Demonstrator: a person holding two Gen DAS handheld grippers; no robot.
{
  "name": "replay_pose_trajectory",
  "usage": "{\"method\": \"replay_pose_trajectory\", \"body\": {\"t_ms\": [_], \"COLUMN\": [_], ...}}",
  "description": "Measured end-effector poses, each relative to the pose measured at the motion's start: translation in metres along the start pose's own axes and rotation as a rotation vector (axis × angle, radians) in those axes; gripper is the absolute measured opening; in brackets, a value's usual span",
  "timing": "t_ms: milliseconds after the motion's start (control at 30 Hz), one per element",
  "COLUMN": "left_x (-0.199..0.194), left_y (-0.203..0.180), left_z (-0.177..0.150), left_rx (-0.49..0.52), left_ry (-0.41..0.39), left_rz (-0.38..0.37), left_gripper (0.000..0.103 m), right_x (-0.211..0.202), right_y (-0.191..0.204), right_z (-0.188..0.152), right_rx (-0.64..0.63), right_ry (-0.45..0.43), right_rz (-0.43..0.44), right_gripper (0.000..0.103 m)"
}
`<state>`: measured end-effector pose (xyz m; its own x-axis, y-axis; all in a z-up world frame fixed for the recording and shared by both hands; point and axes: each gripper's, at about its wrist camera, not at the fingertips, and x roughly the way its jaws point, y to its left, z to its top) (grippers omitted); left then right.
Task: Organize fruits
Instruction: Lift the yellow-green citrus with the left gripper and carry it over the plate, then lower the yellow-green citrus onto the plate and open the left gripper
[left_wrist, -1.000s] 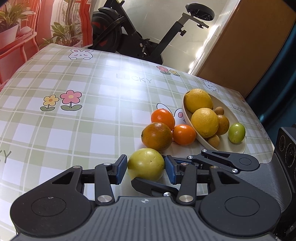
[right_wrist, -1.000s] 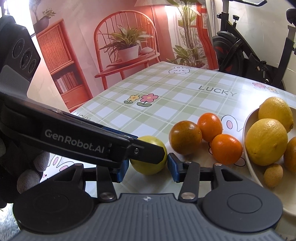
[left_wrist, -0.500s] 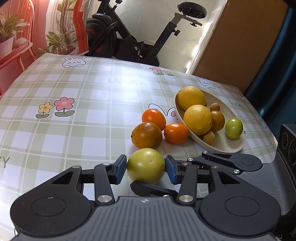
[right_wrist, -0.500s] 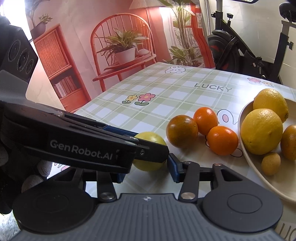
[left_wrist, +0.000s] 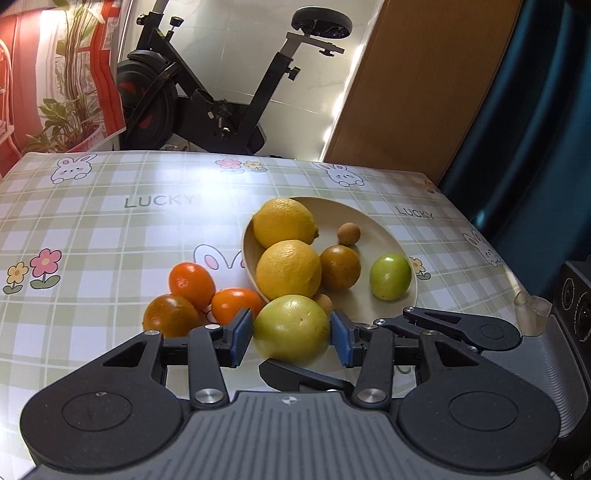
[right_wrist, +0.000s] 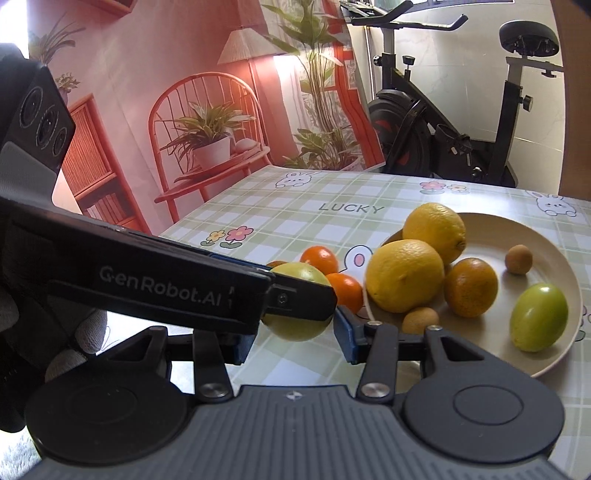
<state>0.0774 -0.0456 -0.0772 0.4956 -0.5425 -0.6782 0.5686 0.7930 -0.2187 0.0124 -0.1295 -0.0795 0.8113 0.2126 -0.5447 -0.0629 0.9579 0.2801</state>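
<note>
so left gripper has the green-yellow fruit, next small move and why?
Probably carry it forward and right over the plate rim. The left gripper is shut on the green-yellow fruit, which looks lifted near the rim, and bare plate shows ahead beside the small green fruit.

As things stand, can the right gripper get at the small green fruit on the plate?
Probably yes. The right gripper is open and holds nothing, and the small green fruit lies uncovered near the plate's front-right rim. The left gripper, shut on the yellow-green fruit, crosses on the other side.
</note>
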Motion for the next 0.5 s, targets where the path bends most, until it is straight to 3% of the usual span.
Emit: {"method": "replay_pose_trajectory", "body": {"t_ms": [300,500], "left_x": [0.039,0.067], "left_y": [-0.041,-0.057], "left_z": [0.02,0.025], "left_rx": [0.026,0.048], "left_ry": [0.024,0.061], "left_rz": [-0.063,-0.077], "left_gripper": [0.049,0.049], "right_x": [-0.033,-0.042], "right_y": [-0.049,-0.082], "right_z": [0.001,0.0], "right_rx": [0.066,0.09], "right_ry": [-0.041,-0.023], "right_rz": [-0.098,-0.135], "right_gripper": [0.048,0.048]}}
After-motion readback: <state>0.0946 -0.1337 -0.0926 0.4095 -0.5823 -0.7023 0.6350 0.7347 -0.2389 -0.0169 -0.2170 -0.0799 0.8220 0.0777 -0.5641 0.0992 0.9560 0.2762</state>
